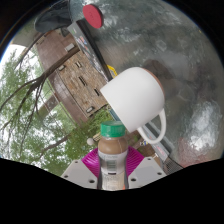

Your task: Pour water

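The view is strongly tilted: beyond the fingers lies a grey speckled surface, with a brick building and leafy trees to one side and a round red object farther off. The gripper is clamped on a small bottle with a green cap and brown contents, its magenta pads pressing both sides. A white mug sits just ahead of the bottle's cap, nearly touching it.
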A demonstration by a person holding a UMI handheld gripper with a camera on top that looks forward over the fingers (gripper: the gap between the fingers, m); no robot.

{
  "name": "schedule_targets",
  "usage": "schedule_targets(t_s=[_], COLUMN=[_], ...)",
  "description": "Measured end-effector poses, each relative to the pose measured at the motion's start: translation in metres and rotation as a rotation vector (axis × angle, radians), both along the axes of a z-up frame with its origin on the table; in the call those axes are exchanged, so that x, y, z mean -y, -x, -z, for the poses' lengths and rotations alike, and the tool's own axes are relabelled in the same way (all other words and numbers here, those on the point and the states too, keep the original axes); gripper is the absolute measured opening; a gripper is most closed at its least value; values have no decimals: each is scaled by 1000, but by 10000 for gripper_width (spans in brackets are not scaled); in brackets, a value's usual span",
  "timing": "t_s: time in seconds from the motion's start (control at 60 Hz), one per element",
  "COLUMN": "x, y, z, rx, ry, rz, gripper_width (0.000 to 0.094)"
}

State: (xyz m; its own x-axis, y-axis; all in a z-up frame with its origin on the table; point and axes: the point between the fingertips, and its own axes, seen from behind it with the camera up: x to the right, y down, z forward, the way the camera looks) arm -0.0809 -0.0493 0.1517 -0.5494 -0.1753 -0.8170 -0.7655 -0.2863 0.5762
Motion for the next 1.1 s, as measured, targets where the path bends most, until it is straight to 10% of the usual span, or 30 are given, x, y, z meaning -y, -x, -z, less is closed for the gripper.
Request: schedule_targets(t_s=[0.167, 0.3, 0.483, 0.867, 1.1], x=[62, 116, 183, 285, 373], y=[-18, -85, -219, -288, -261], z=[-92, -173, -167, 55, 54], rx=[275, 849, 1666, 2046, 2156], ry=[-224, -473, -452, -188, -211], rz=[37, 228, 504, 180, 198], gripper_width=[300, 301, 300, 302, 301])
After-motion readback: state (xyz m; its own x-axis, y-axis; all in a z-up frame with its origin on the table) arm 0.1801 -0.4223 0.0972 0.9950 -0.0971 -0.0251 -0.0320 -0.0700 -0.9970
